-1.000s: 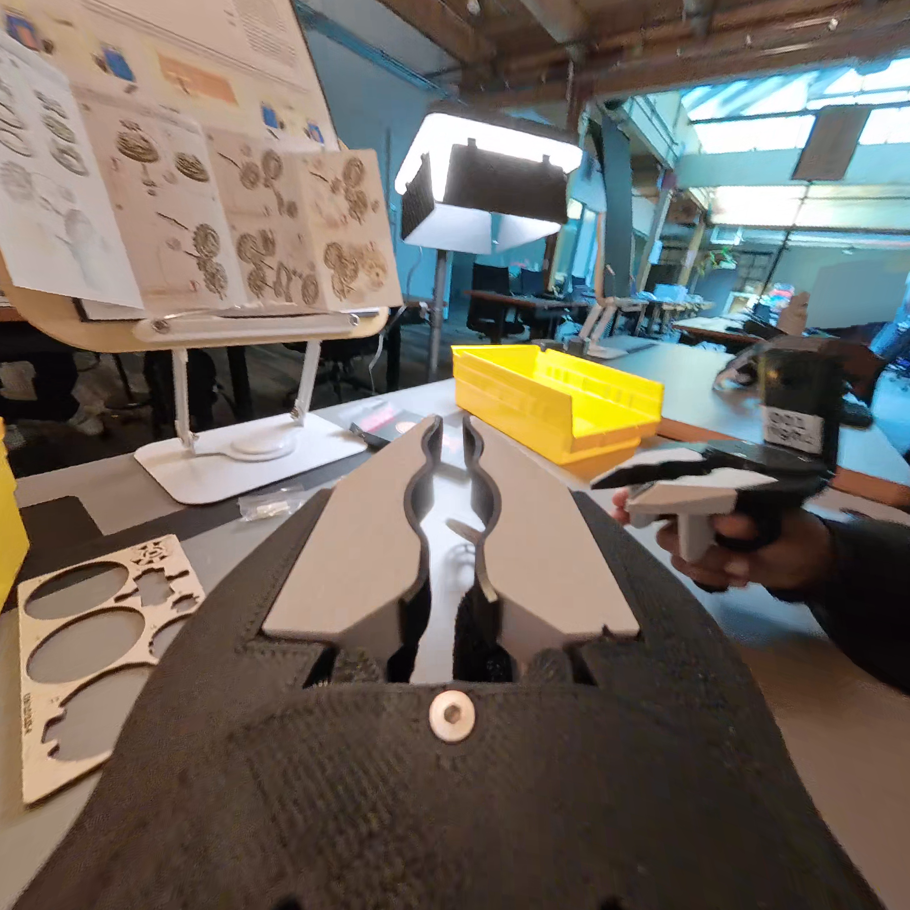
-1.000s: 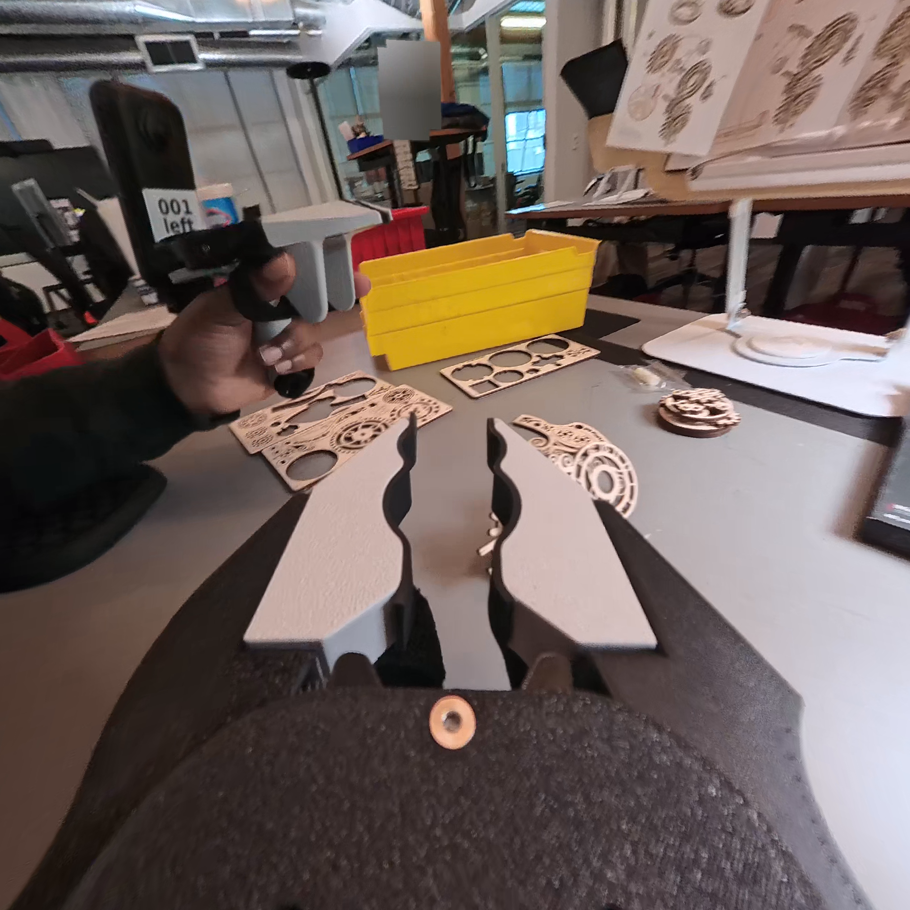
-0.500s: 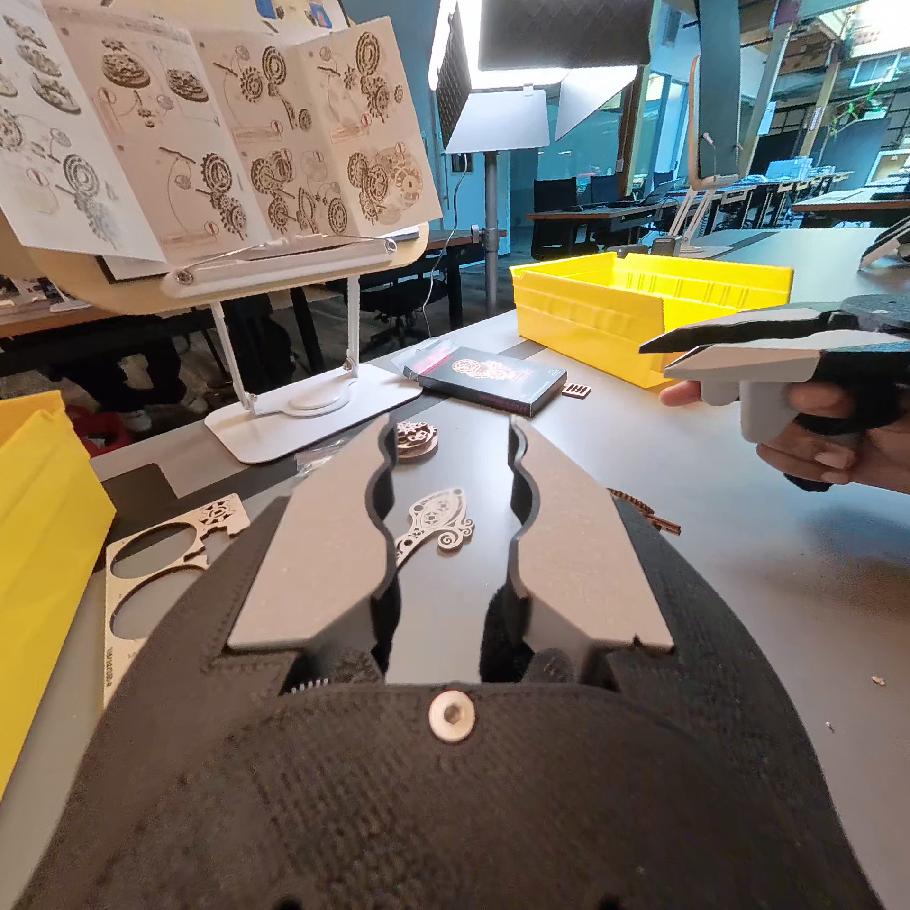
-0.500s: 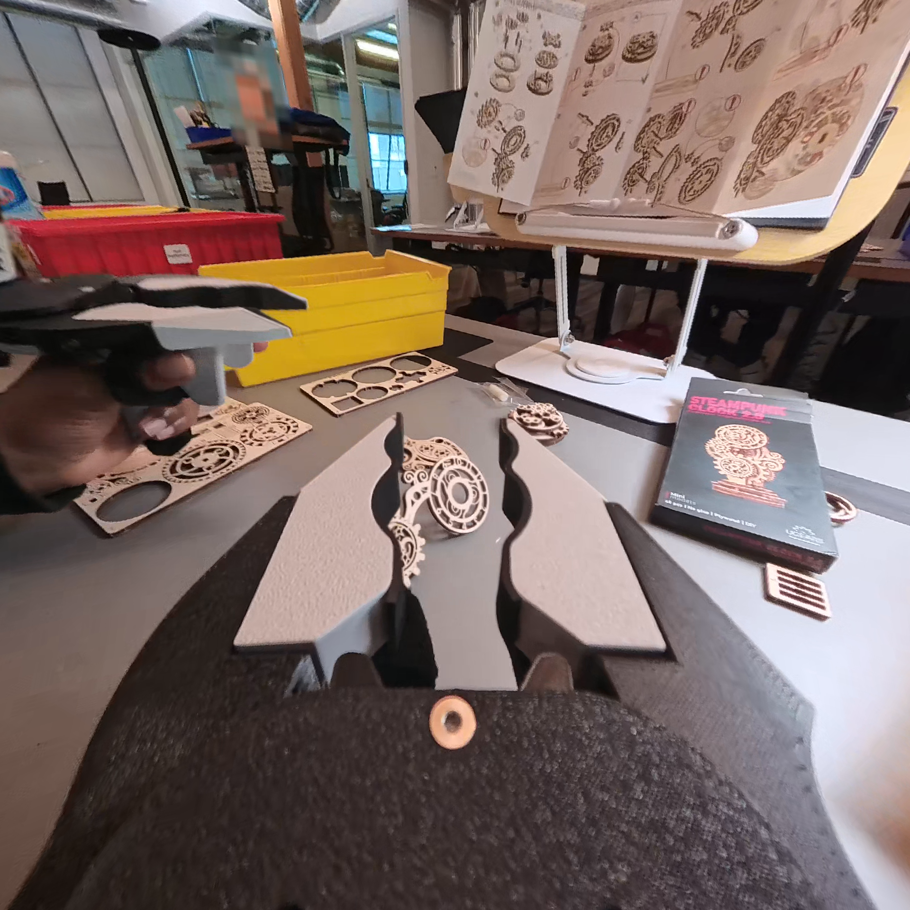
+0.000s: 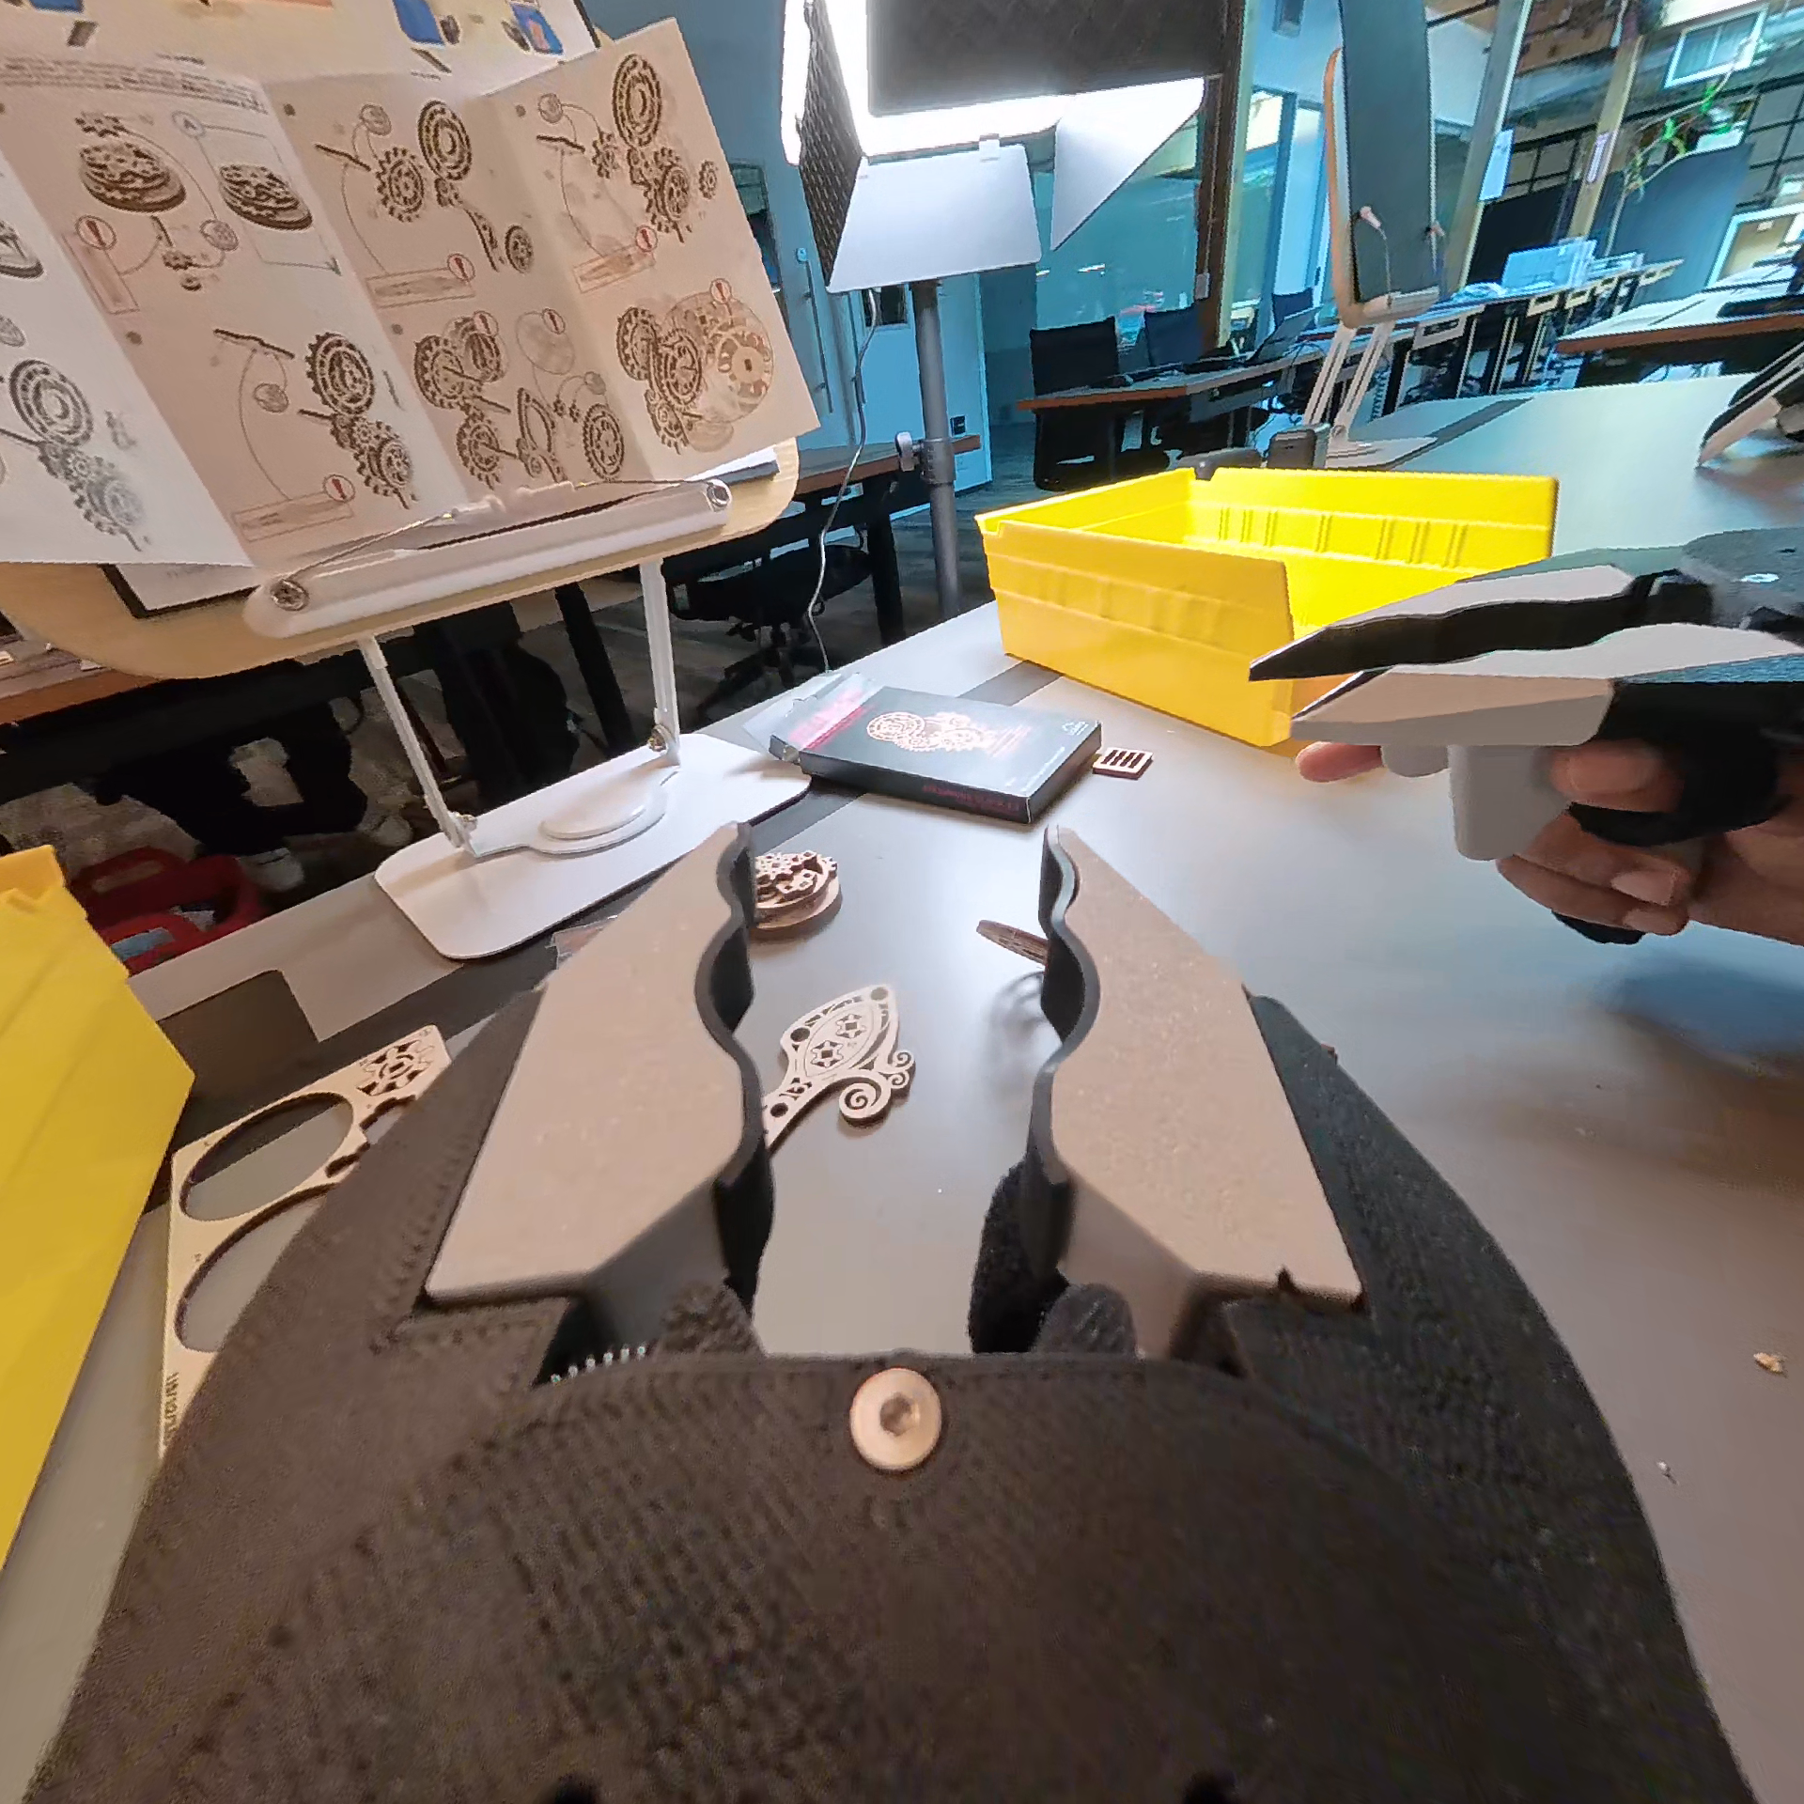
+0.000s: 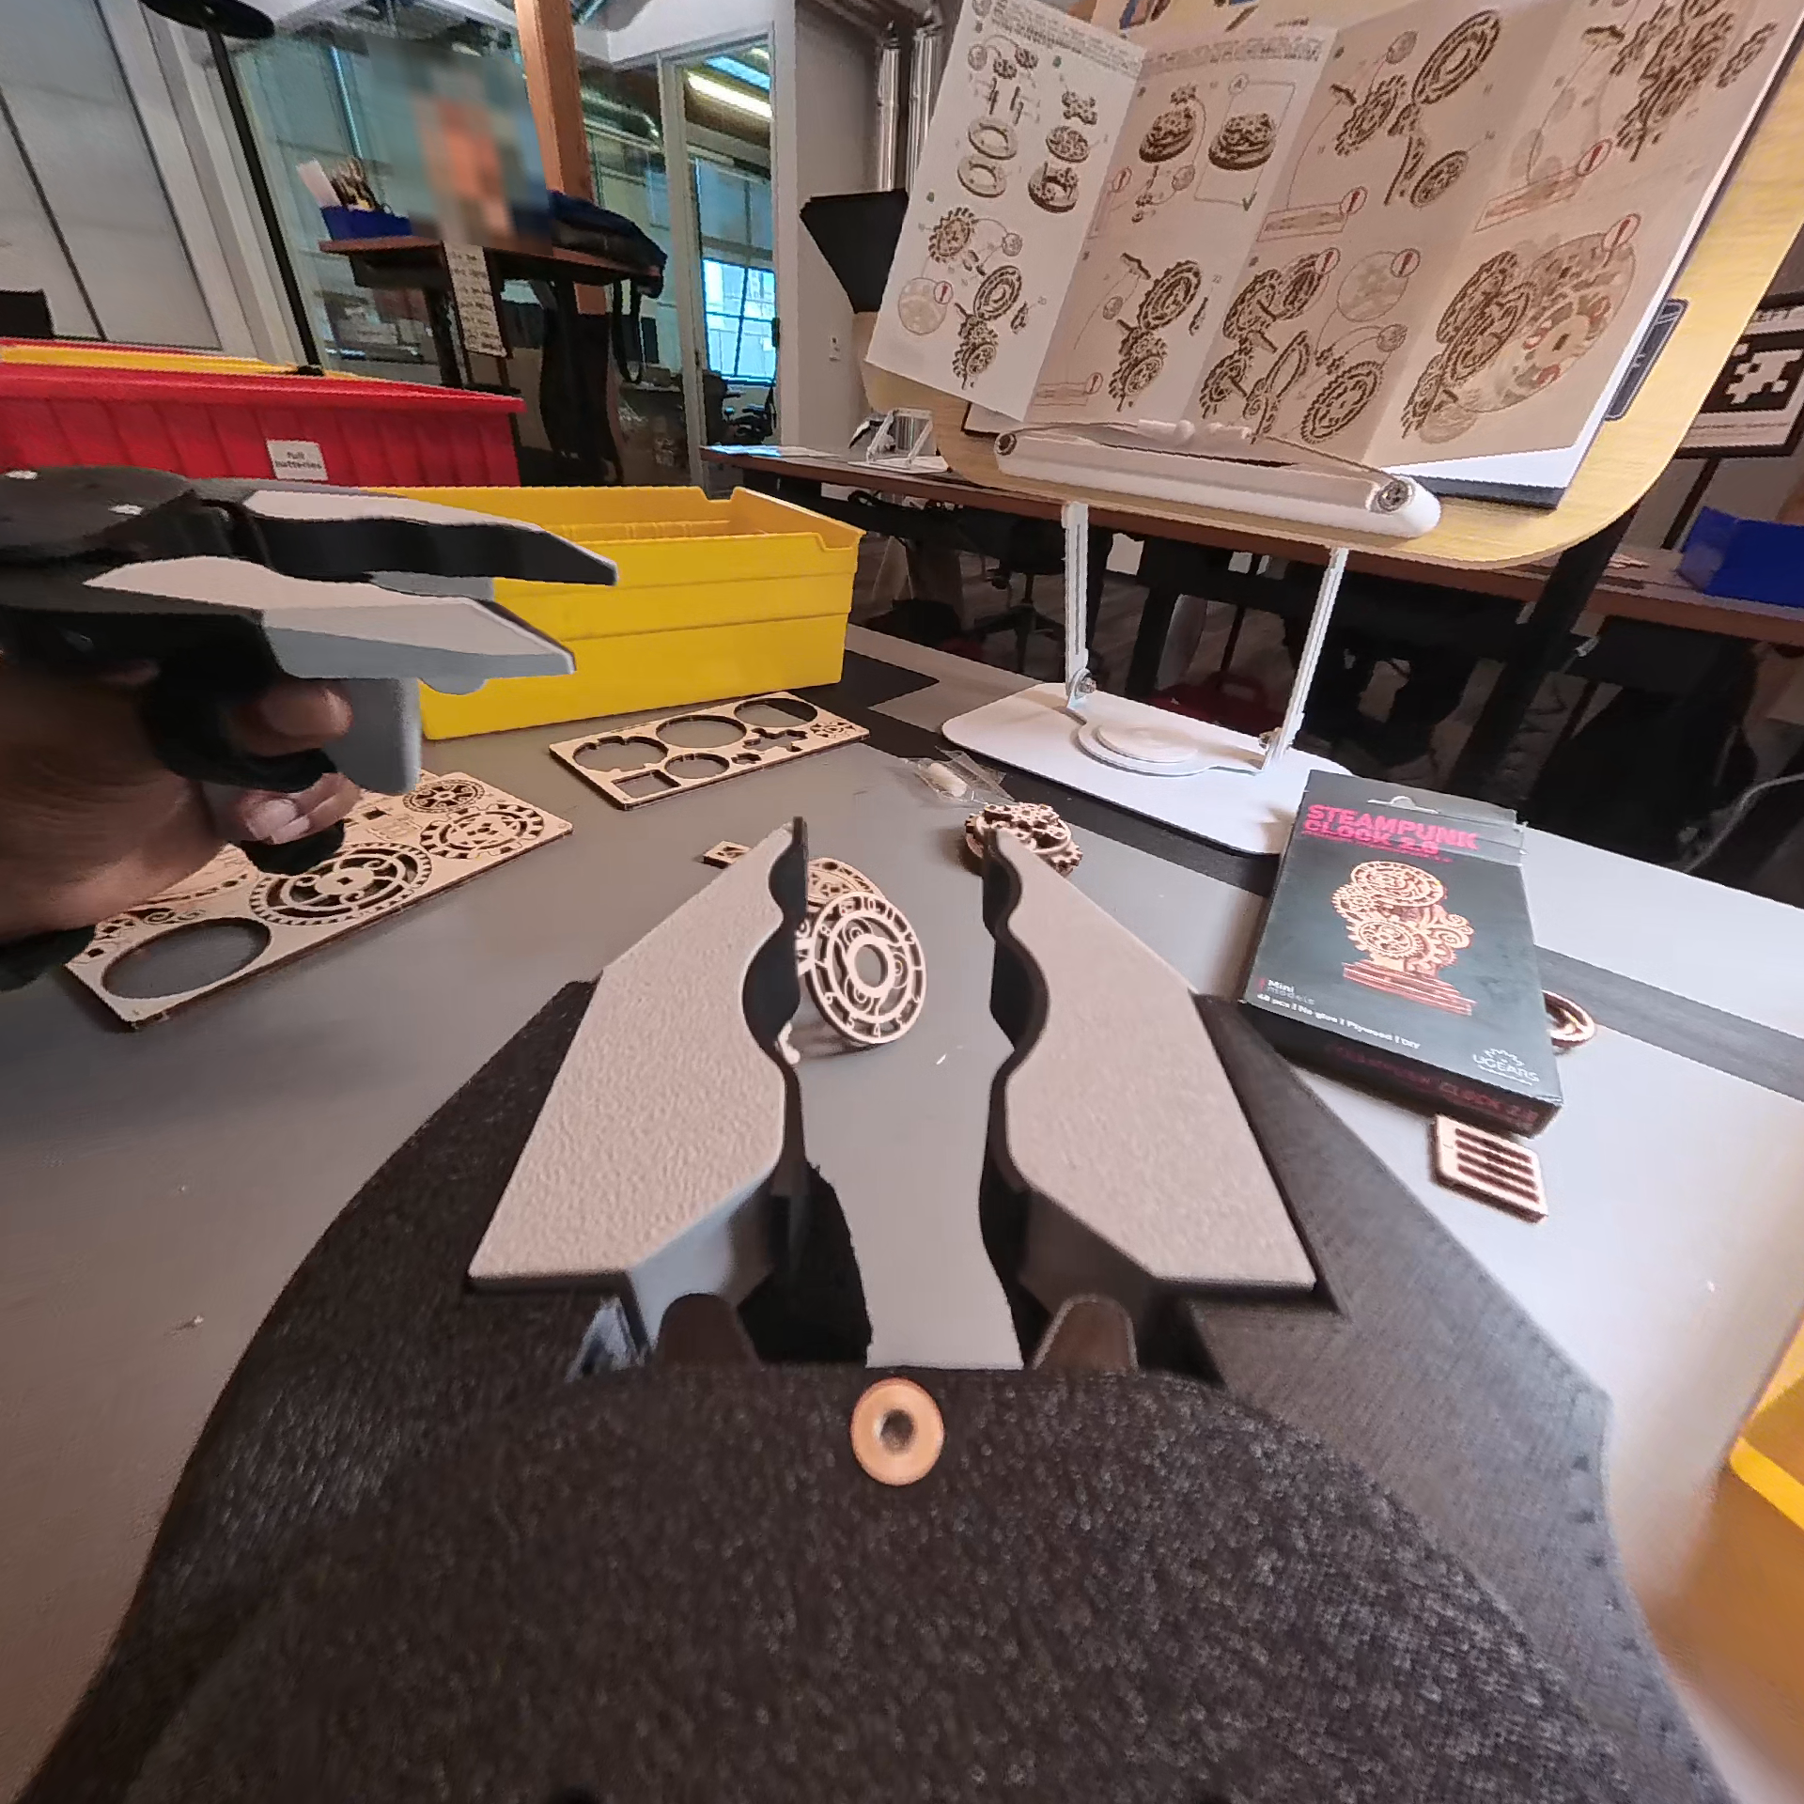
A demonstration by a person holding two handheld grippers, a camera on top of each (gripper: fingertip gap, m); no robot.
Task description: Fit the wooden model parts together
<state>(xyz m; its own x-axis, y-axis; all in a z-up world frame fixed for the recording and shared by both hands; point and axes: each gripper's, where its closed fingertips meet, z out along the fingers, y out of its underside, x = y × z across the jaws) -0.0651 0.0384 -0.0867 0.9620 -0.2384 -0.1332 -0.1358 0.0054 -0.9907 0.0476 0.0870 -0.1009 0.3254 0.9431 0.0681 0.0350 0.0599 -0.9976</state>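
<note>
The left gripper's [image 5: 893, 869] fingers [image 5: 625, 1064] stood spread and empty above the leaf-shaped fretwork piece [image 5: 844, 1059] lying flat on the table [image 5: 1415, 1074]. The right gripper [image 6: 893, 869], likewise parted, framed the upright clock dial [image 6: 859, 966]. Both parts looked thin, light and brittle (best pinched at solid edges).

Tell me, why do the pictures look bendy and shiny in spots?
Left wrist view: the wide lens bows the table edge and yellow bin; the studio lamp glares white. Right wrist view: the instruction sheets curve, and the bottom-right corner smears.
</note>
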